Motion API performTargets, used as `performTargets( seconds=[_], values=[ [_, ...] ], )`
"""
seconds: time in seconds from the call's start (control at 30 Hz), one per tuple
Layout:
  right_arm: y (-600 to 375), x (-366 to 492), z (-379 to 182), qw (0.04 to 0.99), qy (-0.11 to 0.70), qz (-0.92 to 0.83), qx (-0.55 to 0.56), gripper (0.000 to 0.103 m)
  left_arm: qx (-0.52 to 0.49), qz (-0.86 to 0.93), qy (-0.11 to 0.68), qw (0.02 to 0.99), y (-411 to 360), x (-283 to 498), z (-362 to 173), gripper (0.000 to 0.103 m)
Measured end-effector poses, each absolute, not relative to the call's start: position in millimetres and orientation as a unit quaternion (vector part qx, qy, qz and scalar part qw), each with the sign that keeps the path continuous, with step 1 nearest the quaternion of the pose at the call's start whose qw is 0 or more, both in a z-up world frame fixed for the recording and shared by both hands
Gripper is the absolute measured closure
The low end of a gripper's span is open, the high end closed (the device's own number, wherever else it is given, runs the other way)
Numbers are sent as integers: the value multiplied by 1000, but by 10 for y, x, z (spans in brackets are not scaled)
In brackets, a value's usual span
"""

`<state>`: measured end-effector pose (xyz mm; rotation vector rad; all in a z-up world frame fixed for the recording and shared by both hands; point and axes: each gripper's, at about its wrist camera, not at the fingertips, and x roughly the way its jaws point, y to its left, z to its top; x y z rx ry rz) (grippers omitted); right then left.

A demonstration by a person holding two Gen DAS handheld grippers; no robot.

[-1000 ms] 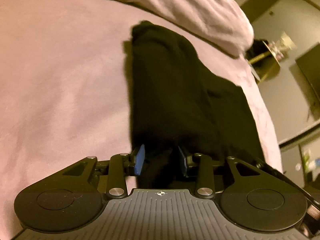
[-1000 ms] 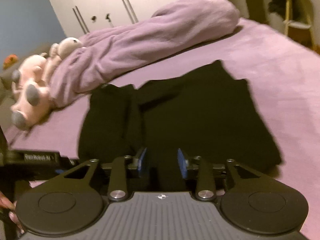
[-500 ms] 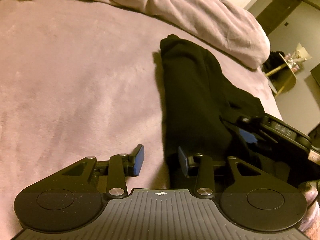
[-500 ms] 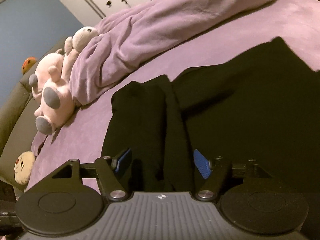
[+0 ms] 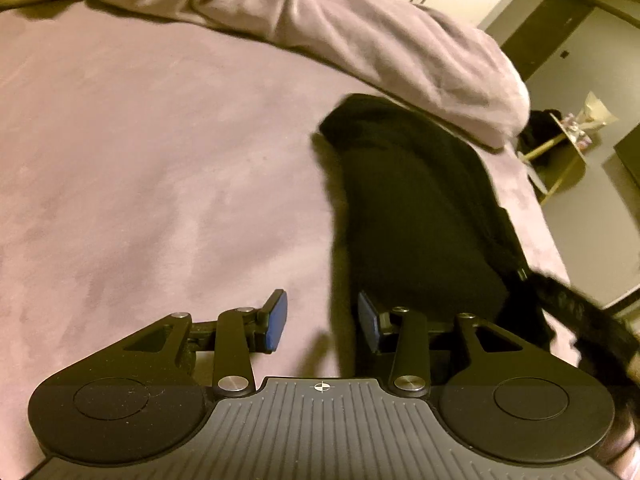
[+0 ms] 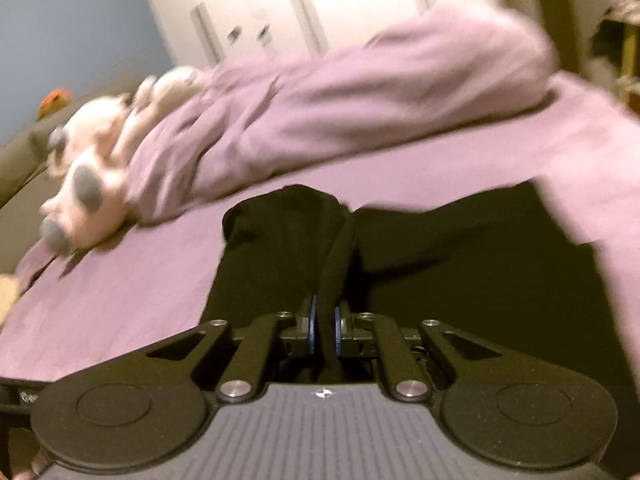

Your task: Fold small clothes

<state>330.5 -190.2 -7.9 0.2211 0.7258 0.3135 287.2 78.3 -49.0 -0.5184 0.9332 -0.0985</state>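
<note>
One bed [image 5: 160, 152] carries one rolled blanket [image 5: 360, 36] along its far side and one black garment [image 5: 416, 216] lying just beside that roll. The garment appears partly folded: one side is doubled into a long strip, the other part [image 6: 460, 264] lies spread flat. At least one further fold is judged outstanding. One stuffed toy [image 6: 92, 184] rests against the blanket. The right gripper [image 6: 325, 328] is closing, pads pinching a garment fold. The left gripper [image 5: 322, 322] stands released, straddling the garment's near edge.

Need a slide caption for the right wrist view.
Right gripper jaws closing on a ridge of black garment on a purple bed.
</note>
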Motion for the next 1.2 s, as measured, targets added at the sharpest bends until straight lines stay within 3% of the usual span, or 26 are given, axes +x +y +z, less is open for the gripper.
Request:
performTargets(
  seconds=[0.17,0.3,0.37,0.43,0.53,0.6,0.67,0.73,0.97,1.2],
  values=[
    [-2249,3051,-223,922,376,59,76,94,-238,-72,459,853,519,2983,-558,59],
    [-2501,3052,-293,907,390,89,129,88,-217,-62,465,856,405,3016,-589,59],
    [-2585,3120,-254,902,388,103,161,56,-219,-61,466,855,402,3018,-580,59],
    [-2638,3216,-237,902,374,111,184,47,-215,-58,468,855,387,3015,-572,59],
    [-2571,3385,-318,895,388,120,186,47,-202,-55,469,858,346,3004,-551,59],
    [-2508,3536,-394,888,407,118,180,53,-191,-53,468,861,319,3000,-530,59],
    [-2448,3622,-411,887,414,115,167,81,-184,-51,466,864,299,3003,-516,59],
    [-2364,3645,-370,895,411,116,131,91,-185,-48,464,865,296,2991,-502,59],
    [-2349,3467,-60,946,321,53,-4,94,-186,-65,451,870,186,3011,-426,55],
    [-2584,3533,-161,943,329,8,-54,94,-185,-89,459,864,-29,3102,-449,54]
  ],
)
